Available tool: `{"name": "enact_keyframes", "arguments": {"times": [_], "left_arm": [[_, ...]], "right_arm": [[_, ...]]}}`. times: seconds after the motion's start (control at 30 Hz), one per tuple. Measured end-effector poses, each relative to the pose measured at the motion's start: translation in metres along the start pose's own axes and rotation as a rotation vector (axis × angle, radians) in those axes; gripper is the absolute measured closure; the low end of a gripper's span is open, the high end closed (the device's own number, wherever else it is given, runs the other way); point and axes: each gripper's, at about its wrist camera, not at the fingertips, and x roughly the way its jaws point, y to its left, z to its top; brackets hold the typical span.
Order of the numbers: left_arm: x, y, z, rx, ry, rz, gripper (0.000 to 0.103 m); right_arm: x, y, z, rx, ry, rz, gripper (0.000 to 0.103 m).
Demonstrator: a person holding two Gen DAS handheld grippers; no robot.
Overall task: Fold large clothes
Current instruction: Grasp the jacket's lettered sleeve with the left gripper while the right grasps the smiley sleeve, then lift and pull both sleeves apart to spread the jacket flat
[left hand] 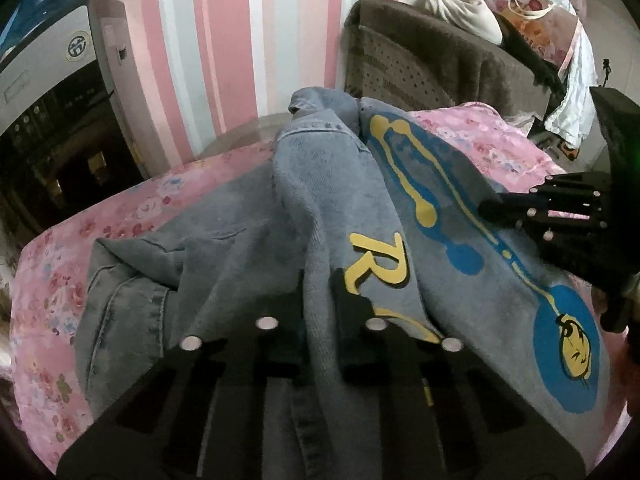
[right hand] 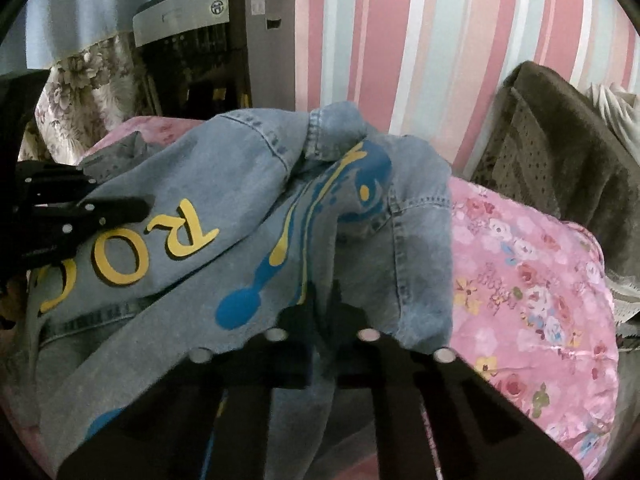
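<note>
A light blue denim jacket (left hand: 320,184) with a blue and yellow print and yellow letters lies rumpled on a pink floral bedspread (left hand: 52,292). In the left wrist view my left gripper (left hand: 318,306) is shut on a raised fold of the denim beside the letter R. My right gripper (left hand: 490,209) reaches in from the right onto the printed back. In the right wrist view my right gripper (right hand: 323,314) is shut on a pinch of the jacket (right hand: 248,168) near its side seam. My left gripper (right hand: 140,205) comes in from the left beside the yellow letters.
A pink-striped wall (left hand: 224,40) runs behind the bed. A brown blanket-covered piece of furniture (left hand: 432,52) at the back right carries white cloth and a bag. A dark cabinet (right hand: 208,60) stands at the back left. The bedspread (right hand: 532,288) lies bare right of the jacket.
</note>
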Motion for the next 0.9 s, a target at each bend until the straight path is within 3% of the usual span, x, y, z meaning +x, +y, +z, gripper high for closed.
{"name": "enact_keyframes", "arguments": {"times": [0.1,0.23,0.53,0.67,0.9], "left_arm": [[-0.004,0.001,0.004,0.026,0.006,0.017,0.096],[-0.014,0.01,0.011,0.057,-0.005,0.119,0.097],[-0.038,0.079,0.029,0.068,-0.019,0.334,0.095],[-0.049,0.106,0.034,0.022,-0.02,0.347,0.095],[-0.078,0.158,0.027,-0.057,-0.02,0.387,0.095]], "right_arm": [[-0.006,-0.001,0.003,-0.036,-0.012,-0.052,0.101],[-0.013,-0.011,0.007,-0.08,-0.003,-0.157,0.101],[-0.025,-0.065,0.017,-0.225,0.028,-0.561,0.101],[-0.023,-0.108,0.022,-0.219,0.059,-0.702,0.102],[0.003,-0.151,0.04,-0.196,0.108,-0.75,0.102]]}}
